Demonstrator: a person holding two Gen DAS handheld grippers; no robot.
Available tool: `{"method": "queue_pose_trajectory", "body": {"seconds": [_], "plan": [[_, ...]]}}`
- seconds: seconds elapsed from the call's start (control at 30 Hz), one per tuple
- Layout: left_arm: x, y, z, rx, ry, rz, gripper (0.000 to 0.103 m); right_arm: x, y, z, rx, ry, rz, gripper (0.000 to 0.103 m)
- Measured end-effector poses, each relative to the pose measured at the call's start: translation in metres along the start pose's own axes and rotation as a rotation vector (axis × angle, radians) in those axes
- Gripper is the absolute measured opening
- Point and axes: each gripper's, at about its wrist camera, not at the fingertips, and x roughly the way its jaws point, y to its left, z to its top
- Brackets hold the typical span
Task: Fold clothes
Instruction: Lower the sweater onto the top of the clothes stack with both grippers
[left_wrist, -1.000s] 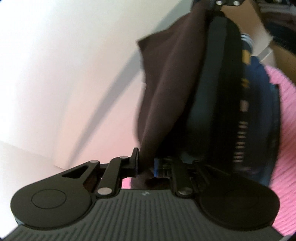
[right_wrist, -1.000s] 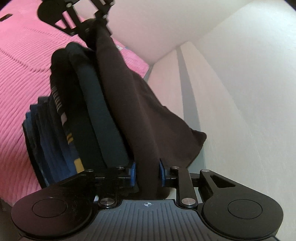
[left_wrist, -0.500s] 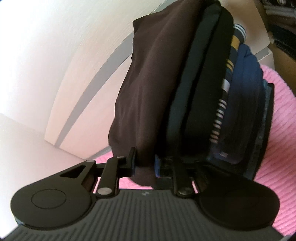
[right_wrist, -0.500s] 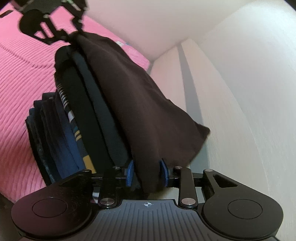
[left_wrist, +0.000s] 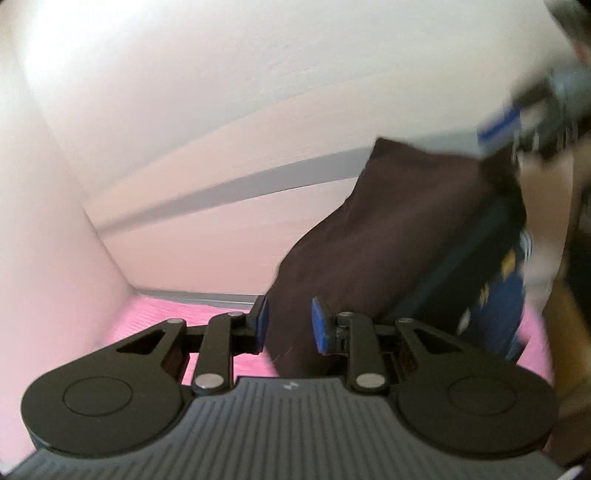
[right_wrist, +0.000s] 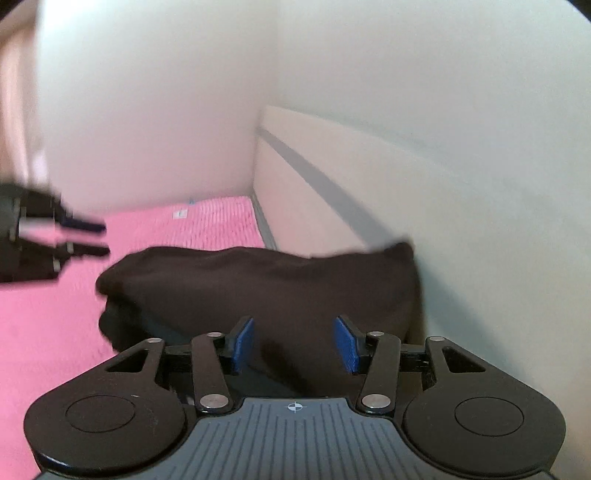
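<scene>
A dark brown folded garment (right_wrist: 266, 288) lies on top of a pile of folded clothes (left_wrist: 506, 295), navy and striped, on the pink bed cover (right_wrist: 48, 332). My right gripper (right_wrist: 293, 341) hovers at its near edge. Its jaws are opening, the blue pads (right_wrist: 242, 343) wide apart, with cloth below and between them but not pressed. My left gripper (left_wrist: 288, 323) stands at the garment's other end, its pads a little apart and clear of the cloth. In the right wrist view the left gripper (right_wrist: 103, 240) shows pink cover between its fingers. The right gripper (left_wrist: 517, 122) appears blurred in the left wrist view.
A white wall (right_wrist: 184, 110) and a beige panel with a grey stripe (right_wrist: 332, 192) close in the bed's corner right behind the pile. A small white label (right_wrist: 181, 213) lies on the cover. Brown cardboard (left_wrist: 569, 317) shows beyond the pile.
Both grippers rolled back to level and laid the brown garment on the pile. Both jaws opened and let go of it. The left gripper drew off the cloth.
</scene>
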Motion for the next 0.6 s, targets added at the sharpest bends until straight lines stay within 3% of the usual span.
{"method": "queue_pose_trajectory", "body": {"seconds": [0.07, 0.13, 0.3, 0.4, 0.6], "plan": [[0.017, 0.014, -0.003, -0.089, 0.101, -0.057, 0.022, 0.02, -0.017, -0.009, 0.09, 0.048, 0.021, 0.048], [0.033, 0.012, -0.024, -0.111, 0.177, -0.081, 0.022, 0.02, -0.021, -0.02, 0.103, 0.066, 0.032, 0.048], [0.018, -0.015, -0.06, -0.121, 0.155, -0.091, 0.021, 0.006, -0.02, -0.046, 0.082, 0.076, 0.018, 0.048], [0.002, -0.001, -0.057, -0.108, 0.157, -0.086, 0.021, 0.009, -0.022, -0.047, 0.09, 0.067, 0.025, 0.048], [0.014, -0.002, -0.043, -0.085, 0.179, -0.079, 0.019, 0.005, -0.016, -0.039, 0.093, 0.084, 0.018, 0.049]]}}
